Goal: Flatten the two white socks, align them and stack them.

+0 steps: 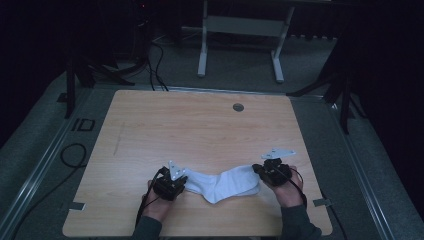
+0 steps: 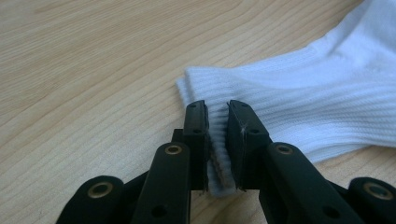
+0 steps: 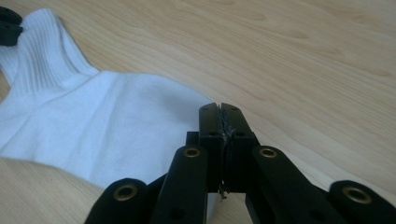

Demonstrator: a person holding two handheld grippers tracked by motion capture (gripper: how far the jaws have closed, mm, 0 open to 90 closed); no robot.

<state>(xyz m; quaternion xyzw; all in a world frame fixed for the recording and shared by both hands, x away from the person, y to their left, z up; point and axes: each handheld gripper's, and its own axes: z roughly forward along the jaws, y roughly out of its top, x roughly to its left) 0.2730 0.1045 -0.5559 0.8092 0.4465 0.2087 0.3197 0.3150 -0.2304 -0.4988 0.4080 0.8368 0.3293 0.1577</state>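
Note:
A white sock (image 1: 225,182) lies spread flat on the wooden table (image 1: 200,125) near its front edge, bent in the middle. My left gripper (image 1: 183,180) is at the sock's left end. In the left gripper view, that gripper (image 2: 217,105) is shut on the ribbed cuff (image 2: 219,154) of the sock (image 2: 317,102), with fabric bunched between the jaws. My right gripper (image 1: 258,169) holds the sock's right end. In the right gripper view, its jaws (image 3: 219,106) are pressed tight on the toe edge of the sock (image 3: 107,126). The left gripper's tip (image 3: 8,25) shows far off at the cuff.
A round cable hole (image 1: 238,107) sits in the table's far side. Bare wood stretches beyond the sock. A white desk frame (image 1: 240,35) and black cables (image 1: 155,65) are on the floor behind. Dark stands flank the table.

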